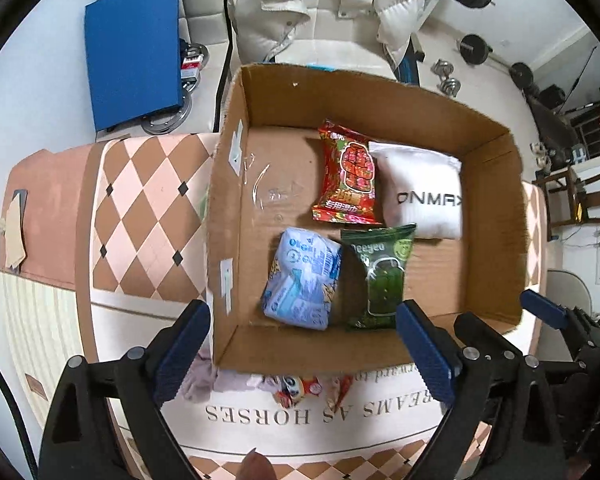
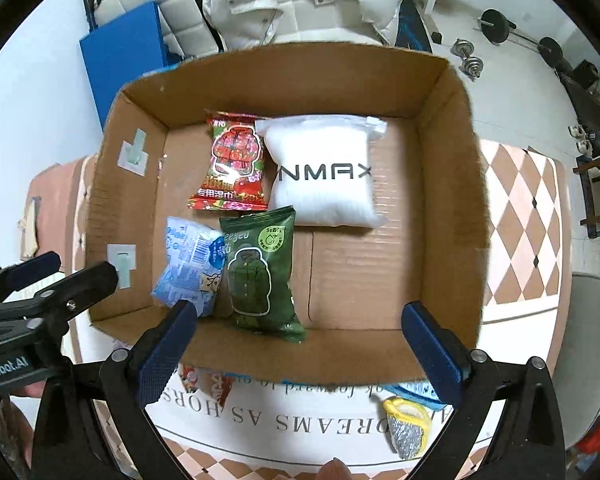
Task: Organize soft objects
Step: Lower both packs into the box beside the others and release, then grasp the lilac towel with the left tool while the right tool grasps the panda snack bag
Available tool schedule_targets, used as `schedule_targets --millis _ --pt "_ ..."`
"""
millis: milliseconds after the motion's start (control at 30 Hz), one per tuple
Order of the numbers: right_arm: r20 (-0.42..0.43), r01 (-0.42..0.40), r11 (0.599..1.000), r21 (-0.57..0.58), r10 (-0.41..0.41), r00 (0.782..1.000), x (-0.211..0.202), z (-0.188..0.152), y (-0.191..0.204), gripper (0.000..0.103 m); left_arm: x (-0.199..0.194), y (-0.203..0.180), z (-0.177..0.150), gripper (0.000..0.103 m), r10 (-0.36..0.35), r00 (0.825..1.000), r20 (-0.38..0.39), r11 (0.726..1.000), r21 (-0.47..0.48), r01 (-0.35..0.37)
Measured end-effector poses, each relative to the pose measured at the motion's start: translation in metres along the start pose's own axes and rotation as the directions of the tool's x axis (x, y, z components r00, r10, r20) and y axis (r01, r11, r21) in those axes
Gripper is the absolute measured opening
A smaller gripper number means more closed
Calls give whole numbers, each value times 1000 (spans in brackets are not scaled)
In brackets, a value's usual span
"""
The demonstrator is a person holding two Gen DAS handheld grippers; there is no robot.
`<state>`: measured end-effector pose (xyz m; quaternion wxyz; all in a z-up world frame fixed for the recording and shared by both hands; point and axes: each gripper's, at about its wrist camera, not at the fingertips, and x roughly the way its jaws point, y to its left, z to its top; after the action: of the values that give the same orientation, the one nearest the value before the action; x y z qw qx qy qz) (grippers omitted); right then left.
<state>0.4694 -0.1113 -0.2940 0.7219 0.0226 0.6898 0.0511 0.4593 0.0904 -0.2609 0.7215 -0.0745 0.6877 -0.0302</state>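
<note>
A worktop (image 1: 140,208) covered in a cloth of tan and pink diamonds carries an open cardboard box (image 1: 364,108). On a pale band of the cloth, below the box, run the words "DREAMS AS HORSES", seen upside down and partly hidden. Behind stand a white puffer jacket (image 1: 324,4) draped over a pale chair, a blue board (image 1: 132,52) leaning by the wall, and barbell plates and dumbbells on the white floor.

Four soft packs lie on the box floor. A red packet (image 2: 236,164) with Chinese print sits just beside a white pouch (image 2: 324,176) lettered "NMAX", its first letters hidden. In front of them a light blue pack (image 2: 192,268) touches a dark green packet (image 2: 260,276) that shows a jacket drawing and what looks like "Deeyeo".

The left hand-held gripper (image 1: 300,344) hangs over the near wall of the box with its jaws spread wide and nothing between them. The right hand-held gripper (image 2: 300,344) is likewise wide apart and empty. More soft things lie on the cloth outside the box, among them a yellow-edged silver scrubber (image 2: 408,428).
</note>
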Motion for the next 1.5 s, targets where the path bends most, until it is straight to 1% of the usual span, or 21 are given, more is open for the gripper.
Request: schedule_targets --millis 100,233,300,367,433,467,500,567,633,733,800,867,900,967,1067,1100,1167,1233,1300,1400,1500 --pt "16 -33 999 9 33 999 -12 -10 -5 103 -11 4 -14 95 -1 1000 27 1000 -23 1" --pt "43 -58 998 -1 58 997 -26 -30 -12 103 -13 9 -46 95 39 998 54 999 -36 -37" --pt "49 -58 998 -11 58 997 -31 -44 -18 103 -6 18 -65 95 58 997 44 997 -46 -56" --pt "48 -58 998 -2 58 997 -33 -60 -28 103 11 39 -81 95 47 999 -2 992 -114 -47" --pt "39 -63 998 22 62 997 -31 -79 -41 103 39 69 -95 95 -32 997 -76 968 -251 12" --pt "37 -67 997 40 66 997 -28 -88 -48 103 51 82 -102 95 -80 992 -100 947 -319 45" --pt "36 -77 994 76 74 997 -23 -99 -57 103 67 98 -110 95 -139 984 -113 908 -411 81" --pt "46 -94 985 145 88 995 -12 -115 -71 103 84 116 -121 95 -173 980 -101 852 -515 97" --pt "60 -105 965 238 93 994 2 -133 -90 103 101 127 -127 95 -191 977 -90 805 -584 104" --pt "37 -118 928 352 112 993 26 -154 -109 103 124 130 -126 95 -216 972 -88 762 -638 112" --pt "16 -113 916 386 115 993 40 -164 -113 103 138 130 -124 95 -228 969 -93 742 -661 112" --pt "8 -102 922 374 106 994 47 -171 -107 103 150 130 -120 95 -229 967 -109 733 -673 98" --pt "4 -98 928 360 104 995 49 -171 -102 103 155 129 -118 95 -226 967 -117 734 -673 90" --pt "4 -108 939 327 113 994 50 -171 -89 103 162 127 -116 95 -194 970 -147 756 -652 52" --pt "11 -138 959 247 140 990 47 -165 -63 103 164 123 -119 95 -108 976 -191 821 -570 -21" --pt "8 -141 972 187 142 990 46 -161 -48 103 163 122 -123 95 -79 975 -207 843 -535 -46" --pt "-1 -123 991 61 123 992 45 -155 -20 103 161 122 -131 95 -37 974 -223 872 -483 -77" --pt "8 -58 990 -127 59 998 45 -152 18 103 158 123 -143 95 18 971 -237 898 -423 -120" --pt "28 16 954 -300 -8 1000 49 -150 54 103 155 126 -152 95 67 969 -237 912 -380 -156" --pt "56 87 851 -518 -67 996 62 -147 104 103 152 131 -166 95 140 964 -228 923 -321 -210" --pt "80 151 738 -658 -131 988 84 -150 143 103 146 135 -181 95 192 959 -210 927 -281 -248"
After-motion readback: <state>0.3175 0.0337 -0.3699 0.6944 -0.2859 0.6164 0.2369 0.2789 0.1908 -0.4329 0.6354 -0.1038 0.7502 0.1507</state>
